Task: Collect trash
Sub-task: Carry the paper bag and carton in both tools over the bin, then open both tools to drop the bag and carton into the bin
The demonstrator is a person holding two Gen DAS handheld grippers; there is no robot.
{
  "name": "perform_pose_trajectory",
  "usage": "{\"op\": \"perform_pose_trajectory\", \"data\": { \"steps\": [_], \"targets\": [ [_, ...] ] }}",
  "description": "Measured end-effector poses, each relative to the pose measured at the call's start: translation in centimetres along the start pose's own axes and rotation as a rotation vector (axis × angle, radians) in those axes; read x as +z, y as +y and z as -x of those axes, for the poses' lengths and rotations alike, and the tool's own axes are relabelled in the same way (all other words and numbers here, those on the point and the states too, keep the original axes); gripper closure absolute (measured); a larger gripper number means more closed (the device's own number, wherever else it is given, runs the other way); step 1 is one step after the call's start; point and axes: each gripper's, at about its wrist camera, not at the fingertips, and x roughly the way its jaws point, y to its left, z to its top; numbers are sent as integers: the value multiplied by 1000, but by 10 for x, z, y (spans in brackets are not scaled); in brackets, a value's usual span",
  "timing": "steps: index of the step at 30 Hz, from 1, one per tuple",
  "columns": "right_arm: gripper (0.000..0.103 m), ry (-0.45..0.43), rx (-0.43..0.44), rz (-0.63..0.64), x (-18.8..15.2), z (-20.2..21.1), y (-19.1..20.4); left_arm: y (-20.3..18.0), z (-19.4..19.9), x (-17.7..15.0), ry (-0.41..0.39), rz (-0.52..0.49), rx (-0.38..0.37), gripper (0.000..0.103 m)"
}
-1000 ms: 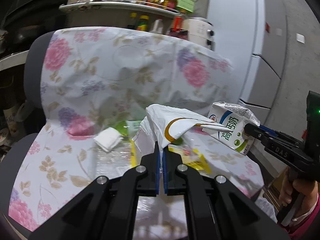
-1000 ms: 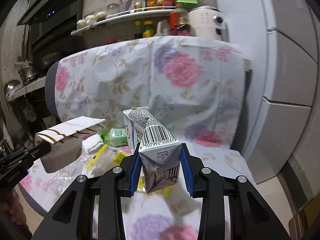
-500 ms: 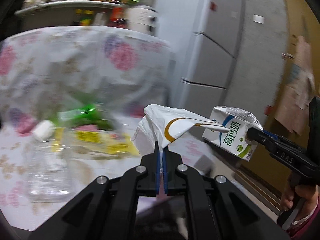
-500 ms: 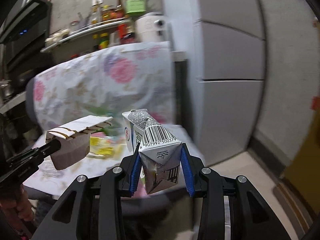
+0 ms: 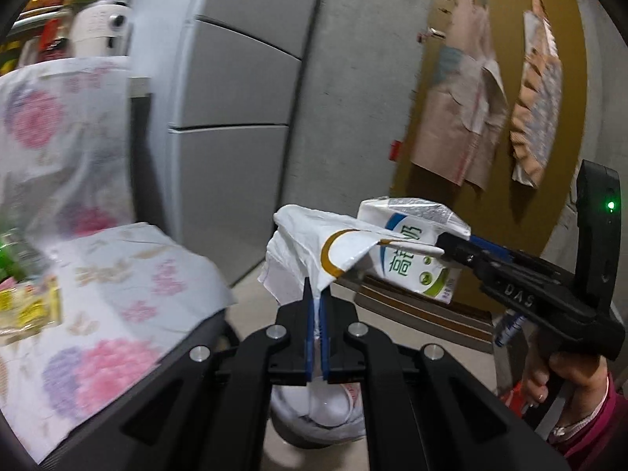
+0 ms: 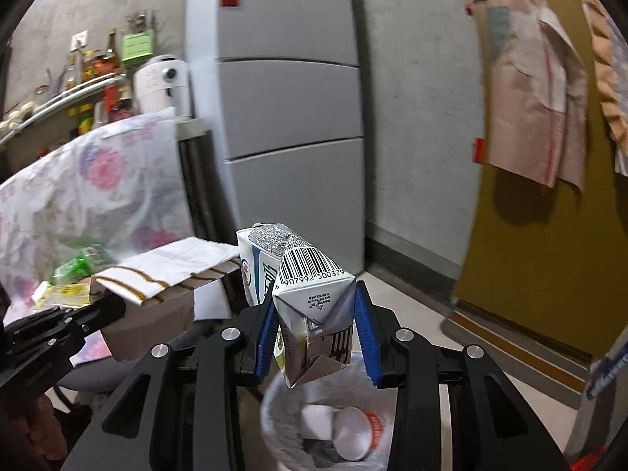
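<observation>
One milk carton (image 6: 310,306) pinched in the right tongs (image 6: 316,329), one paper bag (image 5: 314,251) in the left tongs (image 5: 317,314), above one bin (image 6: 274,424).

Hidden and blurred parts
The trash bin (image 6: 274,412) is half hidden under the right tool (image 6: 316,325); shelf bottles (image 6: 98,59) beside the fridge (image 6: 290,98) are blurred.

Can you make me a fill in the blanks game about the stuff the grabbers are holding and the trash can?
1. The right hand-held gripper is shut on a milk ____.
2. The left hand-held gripper pinches a white paper ____.
3. Below both hand-held grippers sits a trash bin lined with a plastic ____.
4. Printed in black stripes on the milk carton is a ____.

Missing words: carton; bag; bag; barcode
</observation>
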Motion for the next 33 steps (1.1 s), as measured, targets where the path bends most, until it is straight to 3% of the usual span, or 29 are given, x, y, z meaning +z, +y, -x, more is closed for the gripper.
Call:
{"op": "perform_pose_trajectory", "data": {
  "steps": [13, 14, 17, 18, 28, 33],
  "targets": [
    [65, 122, -42, -103, -37, -48, -45, -19, -79, -11, 130, -21, -70, 101],
    [65, 138, -37, -105, -39, -53, -46, -19, -84, -11, 142, -17, -68, 97],
    [61, 167, -23, -126, -44, -62, -51, -18, -91, -12, 143, 0, -68, 54],
    [59, 178, -21, -132, -46, -65, -53, -18, -91, -11, 132, 1, -69, 52],
    [54, 150, -31, -128, -38, -55, -47, 1, -76, -8, 114, 43, -29, 52],
    [54, 115, -6, -100, -24, -45, -30, 14, -53, -10, 84, 43, 39, 52]
  ]
}}
